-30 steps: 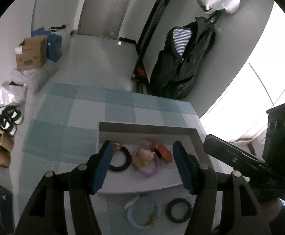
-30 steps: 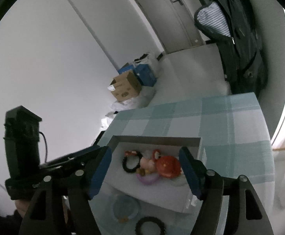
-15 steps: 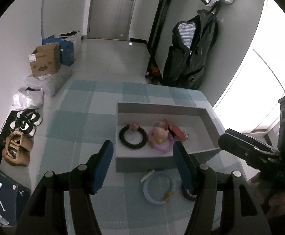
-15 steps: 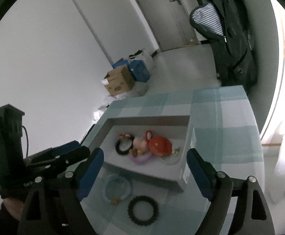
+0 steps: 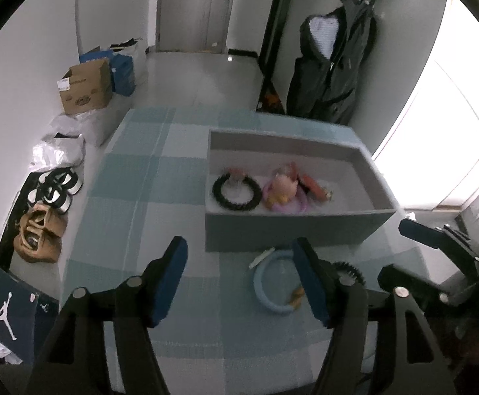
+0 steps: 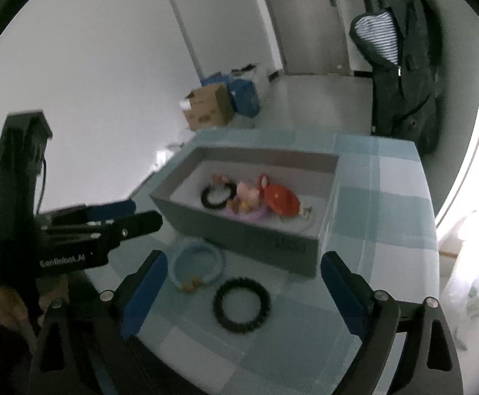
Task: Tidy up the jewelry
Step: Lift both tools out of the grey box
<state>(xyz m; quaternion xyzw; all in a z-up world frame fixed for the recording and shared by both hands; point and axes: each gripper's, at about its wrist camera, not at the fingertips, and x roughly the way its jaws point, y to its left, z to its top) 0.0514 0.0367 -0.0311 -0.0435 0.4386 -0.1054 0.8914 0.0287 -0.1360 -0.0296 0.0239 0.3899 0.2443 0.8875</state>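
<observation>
The black ring (image 5: 350, 271) is half hidden behind the left gripper (image 5: 242, 283), but shown whole from the right wrist (image 6: 241, 305). Both the left and the right gripper (image 6: 242, 291) are held wide apart, empty.

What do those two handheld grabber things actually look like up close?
Each gripper, left and right, is a black frame with silver screws, ending in two blue padded fingers. Seen from the right wrist view, the left one's body reads "GenRobot.AI" in white, with a thin black cable.

brown cardboard box (image 5: 86, 85) on floor by wall | dark jacket (image 5: 331, 62) hanging right | tan shoes (image 5: 40, 232), black-and-white sneakers (image 5: 55, 186) left | blue-checked tablecloth (image 5: 147, 177)
</observation>
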